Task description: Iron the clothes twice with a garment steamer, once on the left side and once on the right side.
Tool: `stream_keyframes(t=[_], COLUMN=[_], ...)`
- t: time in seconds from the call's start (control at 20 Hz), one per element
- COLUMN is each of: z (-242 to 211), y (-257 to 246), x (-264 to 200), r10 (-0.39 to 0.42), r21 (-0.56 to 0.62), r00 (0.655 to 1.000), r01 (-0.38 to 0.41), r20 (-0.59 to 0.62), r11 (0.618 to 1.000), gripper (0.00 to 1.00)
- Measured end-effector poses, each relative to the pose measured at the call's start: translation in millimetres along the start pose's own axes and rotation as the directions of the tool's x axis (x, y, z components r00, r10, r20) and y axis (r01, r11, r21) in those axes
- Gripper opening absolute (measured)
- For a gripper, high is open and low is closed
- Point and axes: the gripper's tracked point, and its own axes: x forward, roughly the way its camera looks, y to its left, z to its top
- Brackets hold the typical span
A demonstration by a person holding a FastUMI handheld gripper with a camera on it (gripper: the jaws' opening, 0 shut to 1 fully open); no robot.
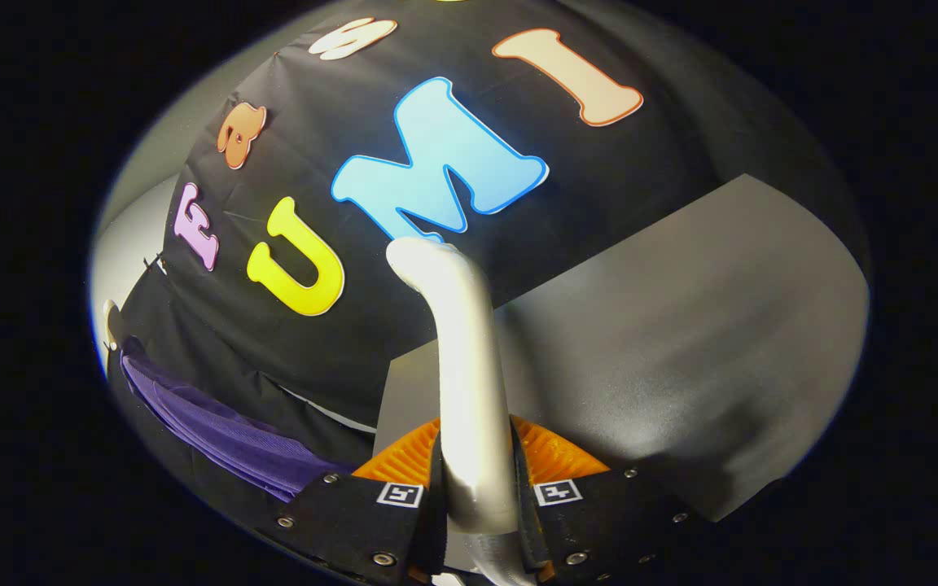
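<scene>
while the view was tipped hard to one side, the gripper [475, 488] was closed down to a narrow gap, and in that gap sat the garment steamer [462, 382]. both fingers [363, 521] pressed on its pale, glossy handle, one on each side, so the hold looked firm. ribbed pads were squeezed against the handle, bulging out a little to either side. from the fingers the steamer's body ran forward and away, a smooth silvery-white column, and it curved over at its far end into a rounded head. which way that head faced was hard to say, for it was blurred and washed out by glare. the lowest part of the handle dropped below the fingers and was cut off there.

off beyond one finger hung the clothes [225, 431], a purple garment with a fine ribbed weave, lying against the black booth wall [339, 334]. it was well apart from the steamer's head, not touching it. just a strip of the fabric showed, and its lower end slipped behind the finger, so its full shape could not be made out. a small pale object sat near its upper end, too small to tell what it was.

beyond the other finger stretched a grey table [681, 325], smooth and matt, its edges smeared by blur.
</scene>
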Motion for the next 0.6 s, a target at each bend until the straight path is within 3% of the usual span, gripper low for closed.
stream_keyframes(t=[0.35, 0.6], z=[-36.5, -68.1], y=[64.8, 109.5], x=[-58.3, -109.7], r10=[-0.012, -0.071], r21=[-0.051, -0.057], r00=[0.996, 0.977], r01=[0.017, 0.084], r20=[0.09, 0.201], r11=[0.999, 0.995], gripper=[0.35, 0.35])
